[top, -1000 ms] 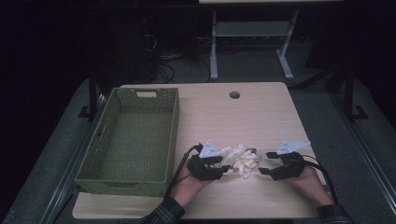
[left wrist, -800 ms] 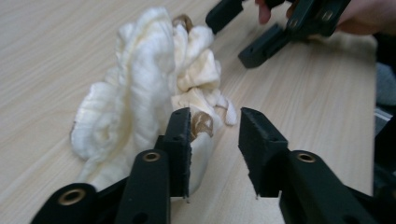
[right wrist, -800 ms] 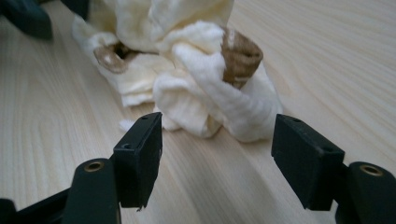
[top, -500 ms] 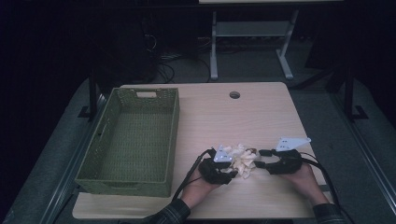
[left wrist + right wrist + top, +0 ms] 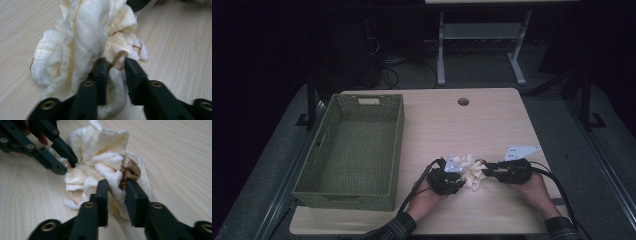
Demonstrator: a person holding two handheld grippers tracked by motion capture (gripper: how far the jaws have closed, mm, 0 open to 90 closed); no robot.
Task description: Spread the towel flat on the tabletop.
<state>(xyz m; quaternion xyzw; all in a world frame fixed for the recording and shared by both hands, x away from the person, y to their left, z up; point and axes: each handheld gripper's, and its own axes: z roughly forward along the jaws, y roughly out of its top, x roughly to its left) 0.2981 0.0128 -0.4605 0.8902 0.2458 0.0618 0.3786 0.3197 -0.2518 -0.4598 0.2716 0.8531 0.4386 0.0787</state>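
Observation:
A crumpled cream cloth with a brown patch lies near the front of the wooden table, between the two grippers. My left gripper comes at it from the left. In the left gripper view its jaws pinch a fold of the cloth beside the brown bit, having just been closing. My right gripper comes from the right. In the right gripper view its jaws, also just closing, clamp the cloth at the brown patch. The left gripper also bites the cloth's far side there.
An empty green woven basket stands on the table's left half. A round cable hole sits near the far edge. Cables trail from both grippers toward the front edge. Beyond the table are a dark floor and a metal stand.
The left hand has moved right and down onto the cloth. Both pairs of jaws have closed in on the cloth, which now sits bunched tighter between them.

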